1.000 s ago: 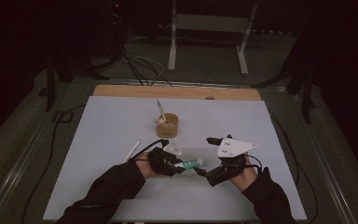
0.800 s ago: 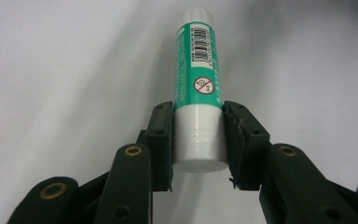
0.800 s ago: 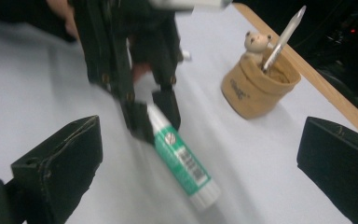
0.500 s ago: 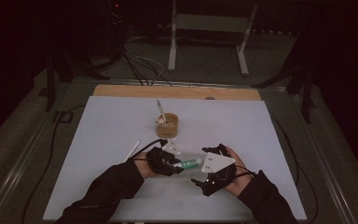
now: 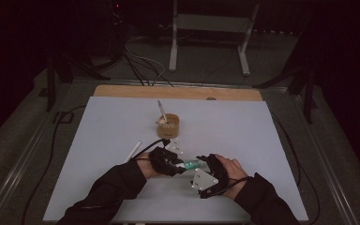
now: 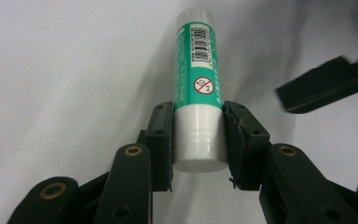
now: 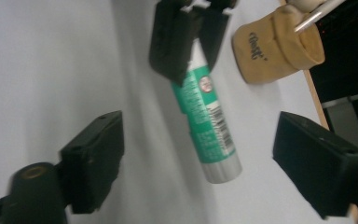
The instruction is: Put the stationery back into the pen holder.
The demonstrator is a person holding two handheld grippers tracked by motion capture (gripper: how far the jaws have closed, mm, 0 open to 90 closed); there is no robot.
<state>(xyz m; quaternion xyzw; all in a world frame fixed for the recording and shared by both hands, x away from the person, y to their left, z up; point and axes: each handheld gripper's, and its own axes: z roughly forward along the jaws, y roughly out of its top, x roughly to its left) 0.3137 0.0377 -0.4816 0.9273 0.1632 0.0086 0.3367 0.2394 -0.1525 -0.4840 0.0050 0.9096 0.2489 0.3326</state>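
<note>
The left hand-held gripper is clamped on the white end of a green glue stick, both pads pressing its sides, so the stick juts straight out beyond the jaws above the white surface. The right hand-held gripper faces it with jaws apart and just now closing, the stick's clear-capped tip lying between the pads, untouched. Farther off, beyond the left one, stands a tan cup holding a pen.
</note>
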